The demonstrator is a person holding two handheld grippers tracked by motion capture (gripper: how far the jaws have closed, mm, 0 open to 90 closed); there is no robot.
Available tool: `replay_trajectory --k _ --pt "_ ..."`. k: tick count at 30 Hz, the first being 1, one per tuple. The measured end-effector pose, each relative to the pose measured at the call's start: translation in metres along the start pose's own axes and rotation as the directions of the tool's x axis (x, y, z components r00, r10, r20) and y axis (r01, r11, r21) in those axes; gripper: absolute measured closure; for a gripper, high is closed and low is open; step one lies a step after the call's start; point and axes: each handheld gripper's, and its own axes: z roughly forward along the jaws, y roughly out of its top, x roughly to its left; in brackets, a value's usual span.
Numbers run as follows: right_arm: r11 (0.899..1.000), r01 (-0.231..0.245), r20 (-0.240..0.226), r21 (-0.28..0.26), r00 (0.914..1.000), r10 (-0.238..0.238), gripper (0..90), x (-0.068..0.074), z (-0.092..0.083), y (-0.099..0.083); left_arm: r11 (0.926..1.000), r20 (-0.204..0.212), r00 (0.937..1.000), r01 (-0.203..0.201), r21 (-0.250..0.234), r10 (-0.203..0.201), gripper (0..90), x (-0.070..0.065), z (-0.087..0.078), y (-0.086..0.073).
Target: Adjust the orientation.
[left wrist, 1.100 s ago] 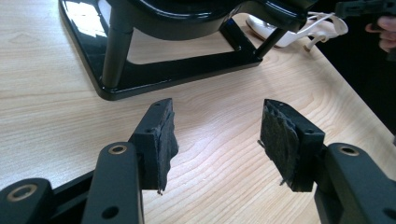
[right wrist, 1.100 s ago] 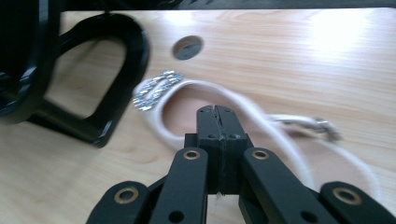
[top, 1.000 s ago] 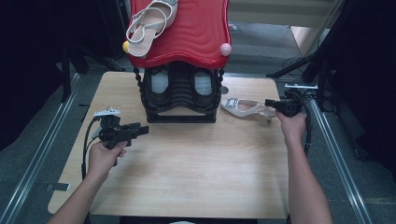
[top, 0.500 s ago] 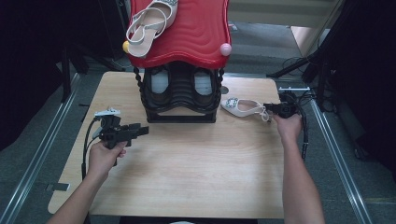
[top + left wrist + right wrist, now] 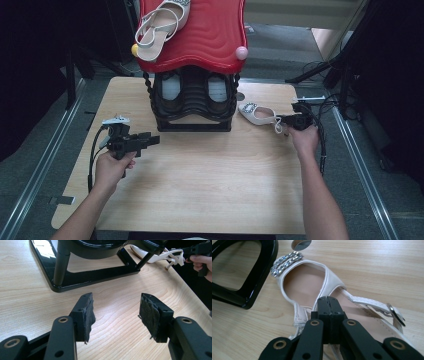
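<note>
A white sandal [image 5: 256,114] with a jewelled toe band lies on the wooden table [image 5: 210,180], just right of the black shoe rack [image 5: 195,117]. My right gripper [image 5: 281,120] is at its heel end, jaws shut, and the thin heel strap appears pinched between them. In the right gripper view the shut jaws [image 5: 328,301] sit over the sandal's footbed [image 5: 304,282]. My left gripper [image 5: 156,140] is held level at the table's left, pointing at the rack, open with nothing between its pads [image 5: 116,307]. A matching sandal [image 5: 160,25] rests on the rack's red top [image 5: 210,45].
The rack holds a pair of pale shoes [image 5: 172,87] on its lower shelf. A round metal disc [image 5: 302,243] is set in the table behind the sandal. Cables [image 5: 320,135] trail off the table's right edge. Bare wood spreads across the front half.
My right gripper has come down and a little left toward the table, and the sandal has shifted slightly left with it. The left gripper has stayed where it was.
</note>
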Motion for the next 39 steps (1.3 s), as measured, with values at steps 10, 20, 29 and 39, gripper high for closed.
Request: replay_trajectory --k 10,20,29,39 --pt "0.999 -0.037 -0.012 -0.018 0.9992 0.037 90.0 0.012 -0.001 -0.012 1.0 0.003 1.0 0.008 0.002 -0.008 45.8 0.001 0.0 0.0" --pt "0.999 -0.051 -0.055 -0.004 0.9972 0.051 90.0 0.023 -0.003 -0.016 1.0 0.005 1.0 0.007 0.007 -0.007 45.4 0.001 0.001 0.001" --pt "0.998 -0.054 -0.074 -0.012 0.9959 0.053 90.0 0.039 0.002 -0.019 0.9999 0.013 0.9998 0.016 -0.003 -0.016 45.0 0.001 0.001 0.002" --pt "0.998 -0.049 -0.054 -0.034 0.9974 0.047 88.2 0.039 -0.003 -0.019 0.9999 0.014 0.9998 0.016 -0.003 -0.016 45.0 0.002 0.001 0.002"
